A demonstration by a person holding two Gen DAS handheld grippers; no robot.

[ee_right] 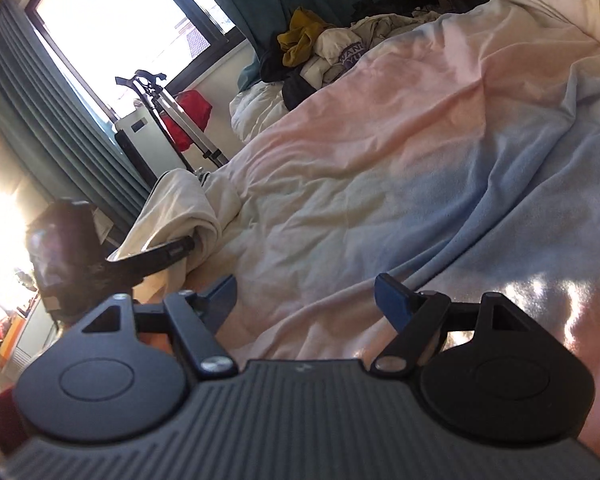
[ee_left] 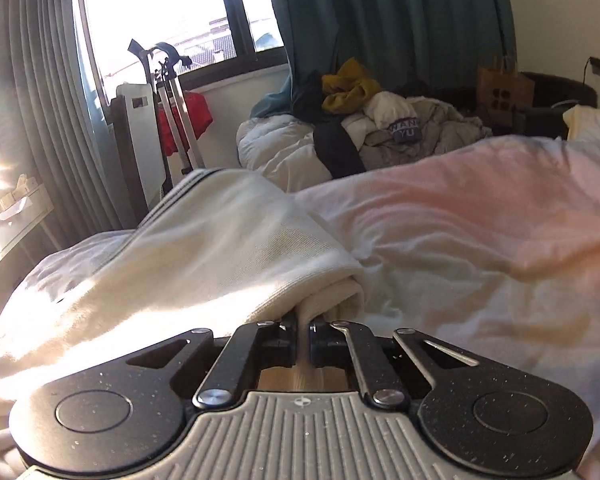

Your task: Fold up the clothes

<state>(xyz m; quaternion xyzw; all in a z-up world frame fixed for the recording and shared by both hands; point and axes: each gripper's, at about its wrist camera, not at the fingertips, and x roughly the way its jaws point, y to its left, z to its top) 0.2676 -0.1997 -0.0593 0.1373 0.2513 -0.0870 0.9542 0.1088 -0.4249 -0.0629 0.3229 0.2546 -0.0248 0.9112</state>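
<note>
Cream garment [ee_left: 204, 248] lies rumpled on the bed [ee_left: 480, 240], left of the pastel duvet; soft, light knit, floppy, so it'll sag, not slide. You've got a rolled edge pinched in the left gripper [ee_left: 304, 320], jaws pressed tight on cloth. Right gripper [ee_right: 304, 300] is spread, empty, over the duvet w/ garment off to its left. Take hold at a hem or corner next.

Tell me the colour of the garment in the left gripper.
Cream garment, dark-striped far edge; clearest in the left wrist view.
</note>
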